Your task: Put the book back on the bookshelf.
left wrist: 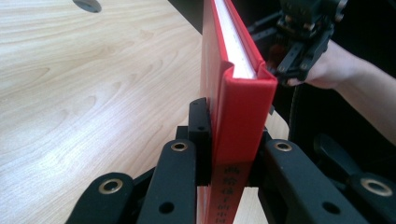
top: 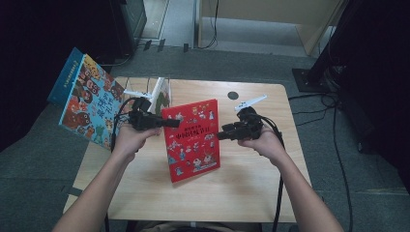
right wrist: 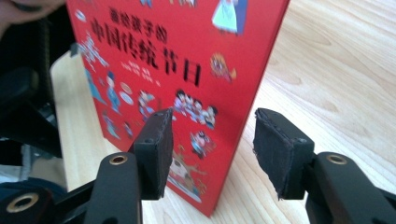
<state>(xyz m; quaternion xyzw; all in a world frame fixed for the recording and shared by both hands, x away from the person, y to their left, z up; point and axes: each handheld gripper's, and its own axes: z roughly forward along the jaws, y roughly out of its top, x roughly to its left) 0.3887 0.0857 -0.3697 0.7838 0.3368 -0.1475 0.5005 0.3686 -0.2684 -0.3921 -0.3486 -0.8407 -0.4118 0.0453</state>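
Red book [top: 192,140]: It stands up on the tabletop [top: 241,183], near the middle, tipped a little. It stays up because you hold it at its spine.
Left hand-held gripper [top: 170,123]: You have it clamped on the red book's spine, near the top. In the left gripper view, both black pads [left wrist: 201,135] press on the red cover, so the book cannot fall.
Right hand-held gripper [top: 220,136]: It sits just beside the red book's other edge. Its jaws stand apart and hold nothing. The book's front cover shows between them but they do not pinch it.
Why two hands: I think one holds the book still while the other gets ready to grab.
Blue book [top: 87,99]: It leans well off to the left of the red book, past the tabletop's corner.
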